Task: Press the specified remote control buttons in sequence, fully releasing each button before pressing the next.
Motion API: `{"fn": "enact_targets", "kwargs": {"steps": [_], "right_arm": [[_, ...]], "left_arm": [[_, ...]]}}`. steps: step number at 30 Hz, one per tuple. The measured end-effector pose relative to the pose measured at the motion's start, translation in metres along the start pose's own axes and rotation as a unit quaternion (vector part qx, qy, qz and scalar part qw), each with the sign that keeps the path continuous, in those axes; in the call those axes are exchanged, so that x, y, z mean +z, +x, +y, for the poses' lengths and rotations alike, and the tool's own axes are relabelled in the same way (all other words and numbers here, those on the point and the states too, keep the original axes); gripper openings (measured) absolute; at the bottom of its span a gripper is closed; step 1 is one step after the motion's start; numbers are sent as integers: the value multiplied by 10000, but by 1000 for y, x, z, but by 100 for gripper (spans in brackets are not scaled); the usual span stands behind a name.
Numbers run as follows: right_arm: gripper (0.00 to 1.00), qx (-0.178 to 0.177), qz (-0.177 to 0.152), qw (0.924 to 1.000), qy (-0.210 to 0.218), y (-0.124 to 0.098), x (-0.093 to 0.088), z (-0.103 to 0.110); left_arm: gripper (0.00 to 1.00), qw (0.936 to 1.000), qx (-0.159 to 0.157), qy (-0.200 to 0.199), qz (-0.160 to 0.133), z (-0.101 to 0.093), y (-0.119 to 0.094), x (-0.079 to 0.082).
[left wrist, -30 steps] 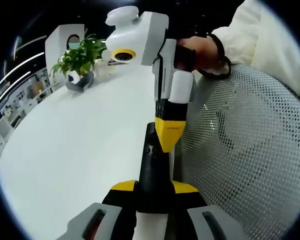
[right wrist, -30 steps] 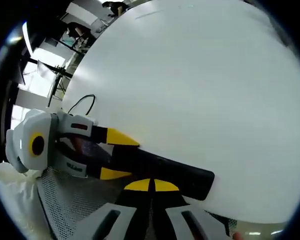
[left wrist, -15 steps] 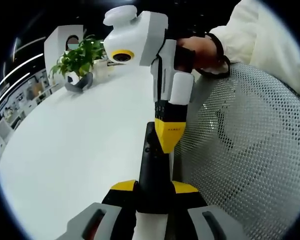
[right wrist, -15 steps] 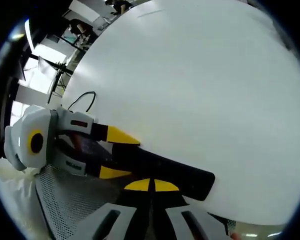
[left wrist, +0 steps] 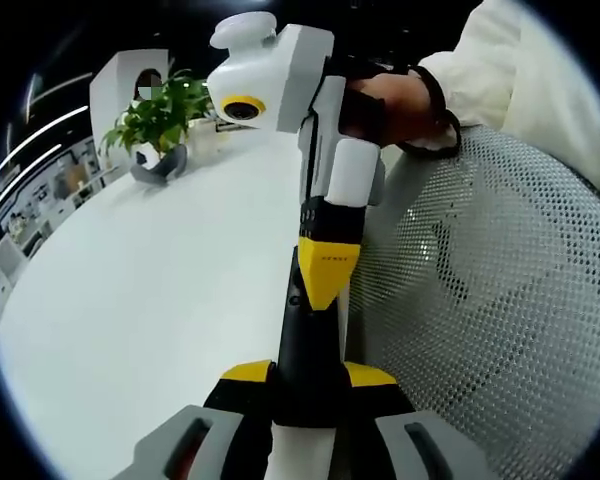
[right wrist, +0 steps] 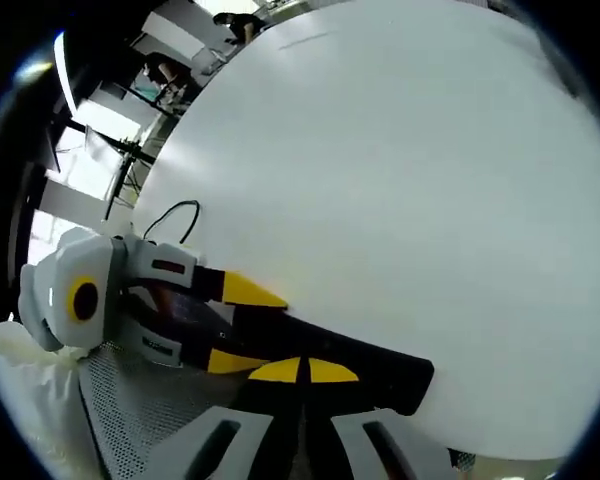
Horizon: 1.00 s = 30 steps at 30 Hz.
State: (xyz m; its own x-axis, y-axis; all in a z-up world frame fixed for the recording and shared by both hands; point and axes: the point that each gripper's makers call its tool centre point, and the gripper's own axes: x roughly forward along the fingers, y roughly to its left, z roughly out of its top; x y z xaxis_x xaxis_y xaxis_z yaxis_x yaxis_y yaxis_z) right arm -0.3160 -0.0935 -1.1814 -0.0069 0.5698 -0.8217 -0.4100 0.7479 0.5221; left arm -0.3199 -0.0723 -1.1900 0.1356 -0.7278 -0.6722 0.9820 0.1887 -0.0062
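Remote (left wrist: pixel 305 345) clamped in left gripper (left wrist: pixel 308 375) over white table (left wrist: pixel 150 300). Right gripper (left wrist: pixel 327 285) clenched, yellow tips touching remote's top face.

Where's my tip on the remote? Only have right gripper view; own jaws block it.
Observer: In left gripper view, the right hand-held gripper points its yellow tip over the far half of the remote, toward its right edge; contact unclear.
Operator: Anything beyond it?
Observer: A potted plant near the far edge of the table, well apart from both.
Operator: Left grip?
Observer: The left hand-held gripper has one jaw on each long side of the remote's near end.
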Motion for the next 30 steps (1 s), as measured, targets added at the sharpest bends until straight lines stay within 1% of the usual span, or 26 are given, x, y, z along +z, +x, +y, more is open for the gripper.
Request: {"fn": "enact_targets", "kwargs": {"steps": [3,5,9,14,17,25,30], "right_arm": [[0,166,-157,9997,-63,0,5,6],[0,211,-191,9995,-96,0,7,8],[0,114,-172,9997,-113,1,7,4],[0,144,-186,9997,-91,1,8,4],[0,121,-96,9998,-113,3,5,4],[0,66,-126,9998,-159,3,4,3],[0,-17,-146,9995,-292,4,3,3]], "left_arm": [[25,10000,1,-5,-7,0,0,0],[25,10000,1,-5,-10,0,0,1],[25,10000,0,-5,-12,1,0,1],[25,10000,-1,-11,-15,1,0,1],[25,10000,-3,-8,-12,1,0,1],[25,10000,-8,-42,-47,0,0,1],[25,10000,-12,-54,-45,0,0,0]]}}
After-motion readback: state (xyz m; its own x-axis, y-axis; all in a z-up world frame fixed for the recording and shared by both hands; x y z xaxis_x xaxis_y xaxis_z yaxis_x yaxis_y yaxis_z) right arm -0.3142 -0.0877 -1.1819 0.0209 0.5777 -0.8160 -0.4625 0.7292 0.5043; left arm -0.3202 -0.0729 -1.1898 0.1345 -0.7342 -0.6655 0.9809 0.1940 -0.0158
